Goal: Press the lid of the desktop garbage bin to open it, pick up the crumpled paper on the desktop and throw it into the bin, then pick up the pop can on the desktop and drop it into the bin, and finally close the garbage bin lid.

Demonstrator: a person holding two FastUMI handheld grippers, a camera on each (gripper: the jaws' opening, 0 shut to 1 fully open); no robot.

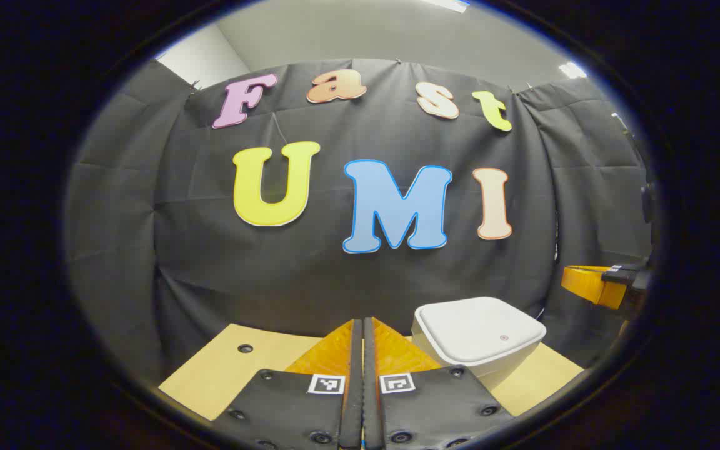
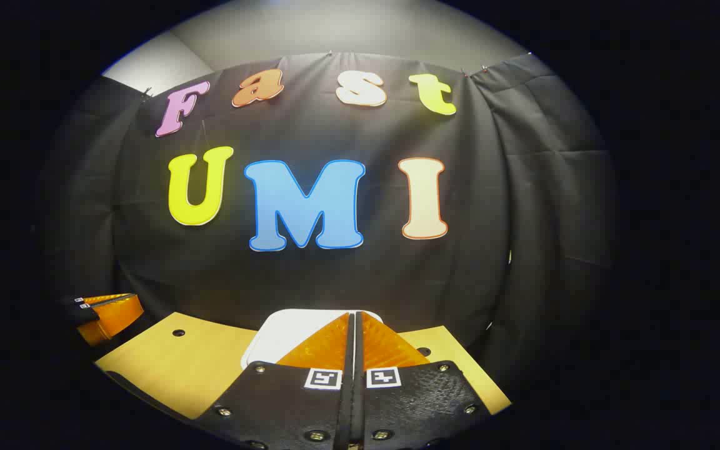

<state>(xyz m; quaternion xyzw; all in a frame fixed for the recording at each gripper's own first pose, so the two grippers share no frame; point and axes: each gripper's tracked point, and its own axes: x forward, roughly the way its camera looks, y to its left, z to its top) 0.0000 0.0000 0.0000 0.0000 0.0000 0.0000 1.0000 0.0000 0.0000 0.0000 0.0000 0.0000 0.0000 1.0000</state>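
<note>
While the left gripper (image 1: 363,334) is hovering above the desk (image 1: 222,369) with its fingers pressed together, the bin (image 1: 479,334) is sitting just to its right, lid closed. Fingers likewise pressed together, the right gripper (image 2: 352,328) is pointing over the bin (image 2: 285,334) directly ahead.
</note>
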